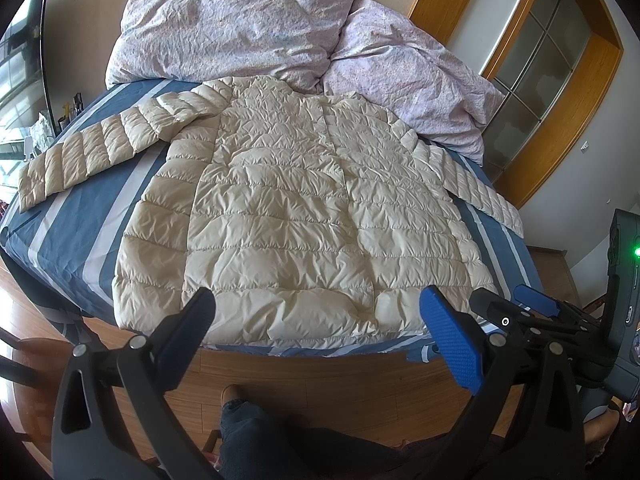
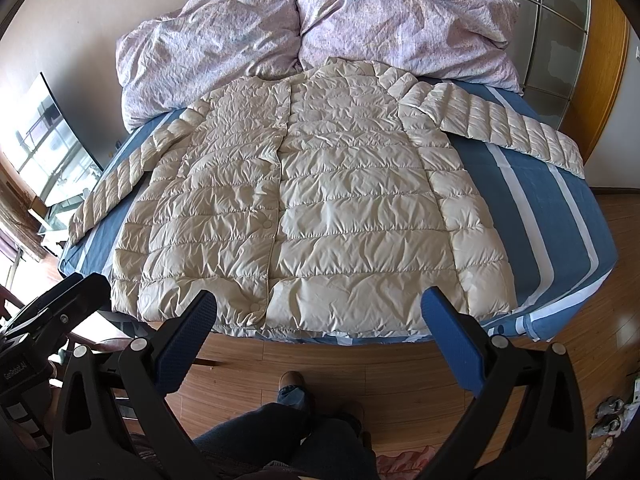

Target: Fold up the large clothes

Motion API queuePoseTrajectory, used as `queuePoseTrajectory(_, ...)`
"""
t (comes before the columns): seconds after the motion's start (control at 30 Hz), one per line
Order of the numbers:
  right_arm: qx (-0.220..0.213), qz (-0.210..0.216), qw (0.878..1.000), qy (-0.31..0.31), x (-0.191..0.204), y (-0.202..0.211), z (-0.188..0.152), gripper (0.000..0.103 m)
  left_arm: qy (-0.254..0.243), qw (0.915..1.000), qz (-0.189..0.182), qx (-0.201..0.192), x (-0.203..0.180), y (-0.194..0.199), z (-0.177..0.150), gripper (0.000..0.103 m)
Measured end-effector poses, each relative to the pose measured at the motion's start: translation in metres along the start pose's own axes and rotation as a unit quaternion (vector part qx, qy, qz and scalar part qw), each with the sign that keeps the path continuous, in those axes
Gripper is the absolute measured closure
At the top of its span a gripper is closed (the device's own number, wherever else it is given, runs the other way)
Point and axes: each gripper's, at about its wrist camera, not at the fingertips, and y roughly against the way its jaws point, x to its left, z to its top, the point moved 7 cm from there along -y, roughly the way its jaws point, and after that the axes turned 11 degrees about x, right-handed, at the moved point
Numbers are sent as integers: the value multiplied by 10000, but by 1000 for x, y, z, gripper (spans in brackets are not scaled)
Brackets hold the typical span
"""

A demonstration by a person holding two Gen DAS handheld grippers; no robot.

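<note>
Both grippers hang over the wooden floor (image 2: pixel 400 364) at the foot of the bed (image 2: pixel 560 208), above the person's legs (image 2: pixel 288 428). Left gripper (image 1: pixel 318 332) and right gripper (image 2: pixel 320 334) have their fingers spread wide, released, grasping nothing. Ahead, a cream quilted jacket (image 2: pixel 320 208) lies flat on the blue striped sheet, sleeves stretched out to both sides, collar against the lilac duvet (image 2: pixel 320 20).

We hold the left gripper (image 1: pixel 318 322) out in front with jaws spread wide and empty, the right gripper (image 2: pixel 320 320) level beside it with jaws likewise wide apart, our legs (image 2: pixel 280 432) below in dark trousers, both tools side by side.
</note>
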Motion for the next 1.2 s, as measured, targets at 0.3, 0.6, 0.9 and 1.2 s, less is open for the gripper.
queuePoseTrajectory(0.3, -2, 9, 10000, 1, 0, -1, 1, 1, 0, 10000, 8, -2, 0, 0, 0, 2)
queuePoseTrajectory(0.6, -2, 10, 10000, -1, 0, -1, 1, 1, -5, 10000, 5, -1, 0, 0, 0, 2)
queuePoseTrajectory(0.9, -1, 17, 10000, 0, 0, -2, 1, 1, -3, 10000, 12, 2, 0, 0, 0, 2)
queuePoseTrajectory(1.2, -2, 27, 10000, -11, -2, -3, 3, 1, -15, 10000, 14, 2, 0, 0, 0, 2)
